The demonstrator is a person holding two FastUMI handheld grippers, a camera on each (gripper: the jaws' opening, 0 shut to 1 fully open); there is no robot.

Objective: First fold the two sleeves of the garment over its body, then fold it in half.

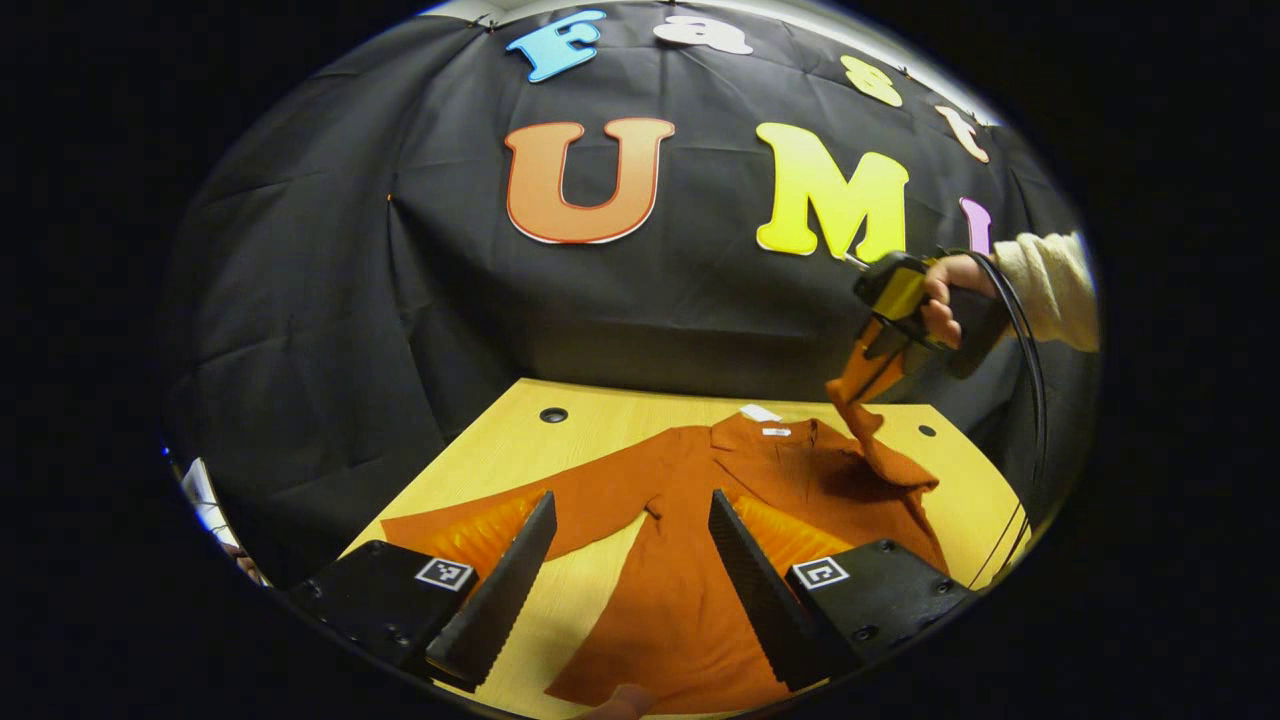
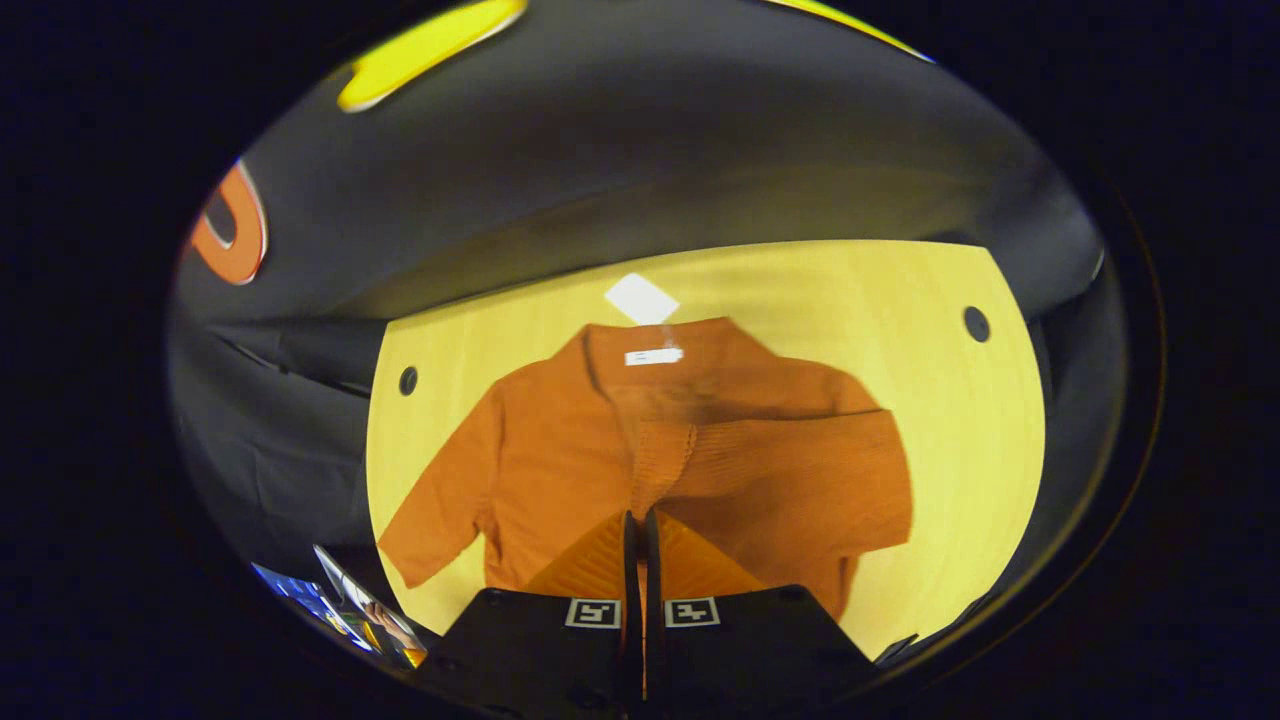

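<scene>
An orange long-sleeved garment (image 1: 680,590) lies collar-far on the yellow wooden table (image 1: 500,440). My left gripper (image 1: 632,515) hovers open above its near part, with nothing between the fingers. One sleeve (image 1: 470,525) is spread flat to the left. In a hand at the upper right, my right gripper (image 1: 862,372) is shut on the other sleeve's cuff and holds it well above the table. In the right gripper view, that gripper (image 2: 640,518) pinches the cuff, and the lifted sleeve (image 2: 780,470) rises over the garment's body (image 2: 560,440).
A white tag (image 1: 760,412) lies just past the collar. The table has small round holes (image 1: 553,414) near its far corners, and its bare top (image 2: 950,420) shows right of the garment. A cable runs from the right gripper's handle.
</scene>
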